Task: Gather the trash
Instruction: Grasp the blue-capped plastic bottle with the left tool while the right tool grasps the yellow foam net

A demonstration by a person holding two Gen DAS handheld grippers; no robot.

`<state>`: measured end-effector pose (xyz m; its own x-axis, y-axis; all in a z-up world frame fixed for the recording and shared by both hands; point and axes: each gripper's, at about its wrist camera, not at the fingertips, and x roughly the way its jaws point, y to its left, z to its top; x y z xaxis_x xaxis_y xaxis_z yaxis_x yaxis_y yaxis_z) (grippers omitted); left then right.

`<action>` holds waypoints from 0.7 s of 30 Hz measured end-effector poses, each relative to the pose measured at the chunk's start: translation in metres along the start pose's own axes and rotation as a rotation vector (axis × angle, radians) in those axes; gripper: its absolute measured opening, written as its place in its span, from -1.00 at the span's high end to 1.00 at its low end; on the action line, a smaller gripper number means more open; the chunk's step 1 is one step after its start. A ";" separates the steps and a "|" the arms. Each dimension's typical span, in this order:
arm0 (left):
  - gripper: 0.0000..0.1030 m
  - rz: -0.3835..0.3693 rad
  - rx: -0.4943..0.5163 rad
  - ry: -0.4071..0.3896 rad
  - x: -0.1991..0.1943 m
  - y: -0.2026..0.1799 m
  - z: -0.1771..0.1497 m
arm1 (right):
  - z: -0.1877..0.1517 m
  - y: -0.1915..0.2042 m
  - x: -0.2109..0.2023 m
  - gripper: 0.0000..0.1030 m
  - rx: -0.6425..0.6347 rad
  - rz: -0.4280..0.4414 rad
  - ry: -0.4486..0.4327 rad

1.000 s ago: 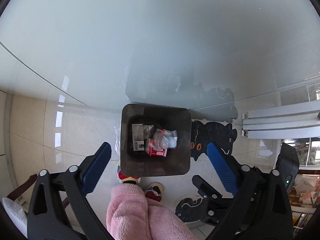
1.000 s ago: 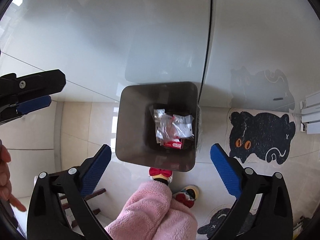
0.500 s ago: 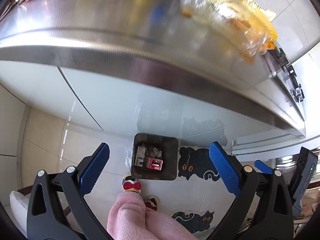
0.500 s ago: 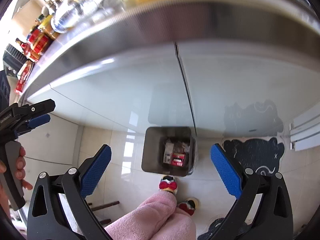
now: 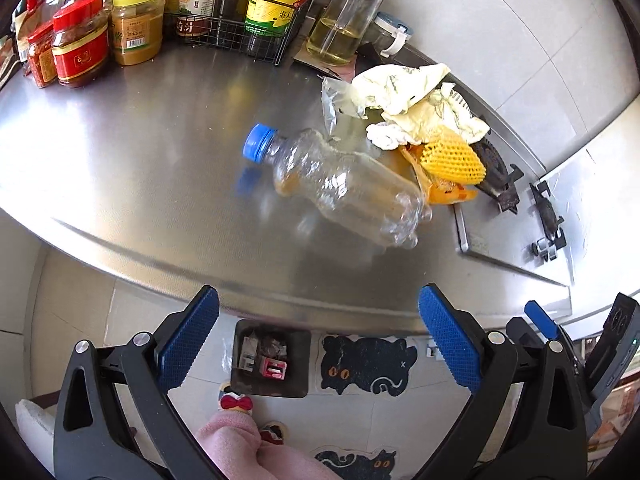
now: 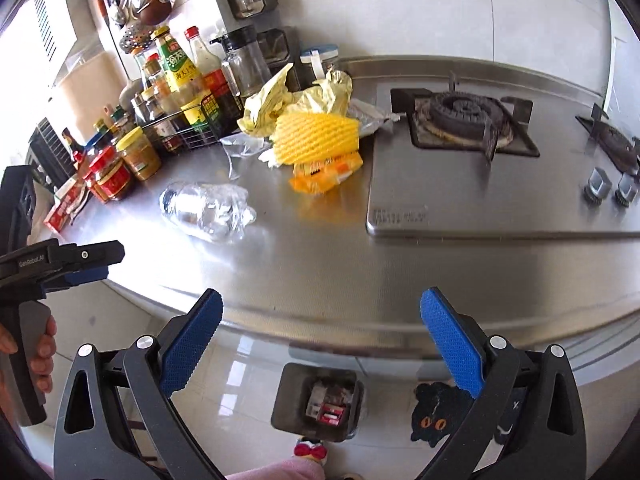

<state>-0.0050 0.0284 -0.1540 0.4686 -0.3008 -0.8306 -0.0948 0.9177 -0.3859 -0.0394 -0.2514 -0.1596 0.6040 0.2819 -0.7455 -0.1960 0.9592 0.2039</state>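
Left gripper (image 5: 318, 344) and right gripper (image 6: 320, 346) hovering off counter's (image 5: 140, 168) front edge, fingers apart, empty; bottle (image 5: 340, 186) lying mid-counter.

bin (image 6: 316, 400) contents too small to identify; jar (image 5: 38, 60) labels blurred, stove (image 6: 612, 148) cut off

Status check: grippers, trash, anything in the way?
Both grippers, left and right, open, empty. Plastic bottle and wrapper pile on counter. Bin below. Path clear.
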 end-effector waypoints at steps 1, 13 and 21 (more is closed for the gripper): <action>-0.84 -0.008 -0.020 0.005 0.003 -0.001 0.006 | 0.006 0.001 0.003 -0.94 -0.018 -0.011 -0.003; -0.67 0.141 -0.113 0.005 0.050 -0.006 0.069 | 0.073 -0.003 0.039 -0.93 -0.063 -0.027 -0.043; -0.67 0.189 -0.064 0.031 0.073 -0.012 0.083 | 0.097 -0.005 0.074 -0.93 -0.057 -0.009 -0.047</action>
<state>0.1037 0.0170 -0.1764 0.4105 -0.1338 -0.9020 -0.2342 0.9405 -0.2462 0.0812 -0.2329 -0.1539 0.6414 0.2748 -0.7163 -0.2327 0.9593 0.1598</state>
